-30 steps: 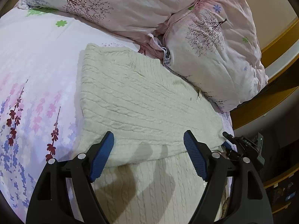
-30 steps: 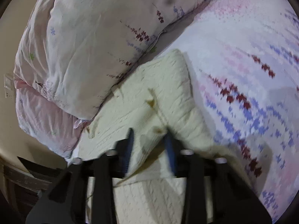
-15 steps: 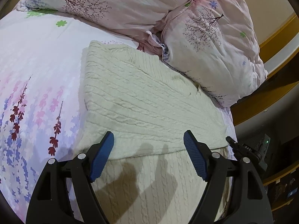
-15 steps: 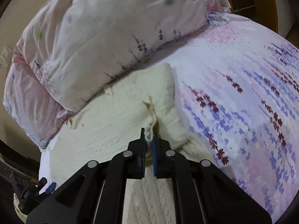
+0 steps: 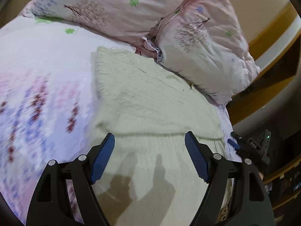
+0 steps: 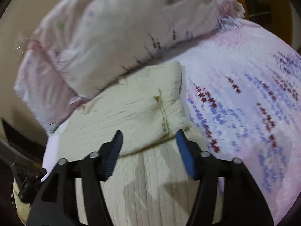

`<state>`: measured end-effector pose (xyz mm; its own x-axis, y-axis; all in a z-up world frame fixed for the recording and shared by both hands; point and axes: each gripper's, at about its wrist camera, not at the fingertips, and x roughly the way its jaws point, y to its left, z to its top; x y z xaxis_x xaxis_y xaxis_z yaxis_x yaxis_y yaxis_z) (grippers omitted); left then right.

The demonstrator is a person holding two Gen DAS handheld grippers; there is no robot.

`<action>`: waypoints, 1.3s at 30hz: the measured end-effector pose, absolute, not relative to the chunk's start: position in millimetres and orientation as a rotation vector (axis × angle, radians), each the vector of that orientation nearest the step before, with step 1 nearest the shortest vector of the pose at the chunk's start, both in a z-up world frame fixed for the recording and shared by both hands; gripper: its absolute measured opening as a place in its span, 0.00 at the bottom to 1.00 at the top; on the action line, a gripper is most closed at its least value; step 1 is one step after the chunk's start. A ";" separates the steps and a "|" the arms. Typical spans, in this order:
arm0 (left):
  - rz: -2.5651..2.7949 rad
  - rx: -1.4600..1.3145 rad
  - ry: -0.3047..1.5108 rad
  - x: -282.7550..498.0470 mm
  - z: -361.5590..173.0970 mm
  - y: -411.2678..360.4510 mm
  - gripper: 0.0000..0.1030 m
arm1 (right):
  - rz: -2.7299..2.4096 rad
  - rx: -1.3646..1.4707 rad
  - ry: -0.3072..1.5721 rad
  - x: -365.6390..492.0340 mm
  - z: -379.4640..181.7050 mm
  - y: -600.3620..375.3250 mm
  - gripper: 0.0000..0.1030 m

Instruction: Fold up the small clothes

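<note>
A cream cable-knit sweater [image 5: 150, 101] lies on the bed with its upper part folded down over the lower part. It also shows in the right wrist view [image 6: 135, 116]. My left gripper [image 5: 149, 141] is open and empty, hovering over the fold's edge. My right gripper [image 6: 148, 137] is open and empty, just above the folded layer near its right side. The right gripper's tip shows in the left wrist view [image 5: 235, 141] at the sweater's right edge.
Two pink floral pillows [image 5: 203, 43] lie behind the sweater, touching its far edge. The flowered bedsheet [image 5: 37, 86] spreads to the left in the left view and to the right [image 6: 244, 103] in the right view. A wooden bed frame [image 5: 267, 86] runs past the pillows.
My right gripper was shut on a pinch of the sweater half a second ago; now it is open and the fabric lies flat. The left gripper stays open and has drifted slightly.
</note>
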<state>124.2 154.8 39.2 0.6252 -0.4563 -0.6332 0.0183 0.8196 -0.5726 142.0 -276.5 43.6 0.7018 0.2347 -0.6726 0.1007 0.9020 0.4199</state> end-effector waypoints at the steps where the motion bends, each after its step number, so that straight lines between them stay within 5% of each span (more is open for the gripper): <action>1: -0.290 -0.554 0.856 111.7 40.5 159.0 0.76 | 0.106 0.452 0.796 134.3 47.3 -279.9 0.59; 13: -0.302 -0.604 0.864 -15.7 17.3 166.8 0.69 | 0.209 0.443 0.931 25.7 23.1 -326.5 0.53; 21: -0.354 -0.679 0.870 -36.9 2.5 152.8 0.52 | 0.304 0.476 1.019 1.2 1.2 -323.2 0.28; 34: -0.419 -0.739 0.957 -53.2 -8.5 124.7 0.39 | 0.407 0.418 1.121 -11.2 -0.3 -302.8 0.25; 37: -0.412 -0.734 0.982 -49.9 -8.9 122.3 0.26 | 0.430 0.391 1.144 -16.1 -0.2 -297.0 0.24; 39: -0.422 -0.720 0.987 -46.5 -6.7 119.6 0.09 | 0.434 0.360 1.151 -17.7 -0.2 -291.3 0.09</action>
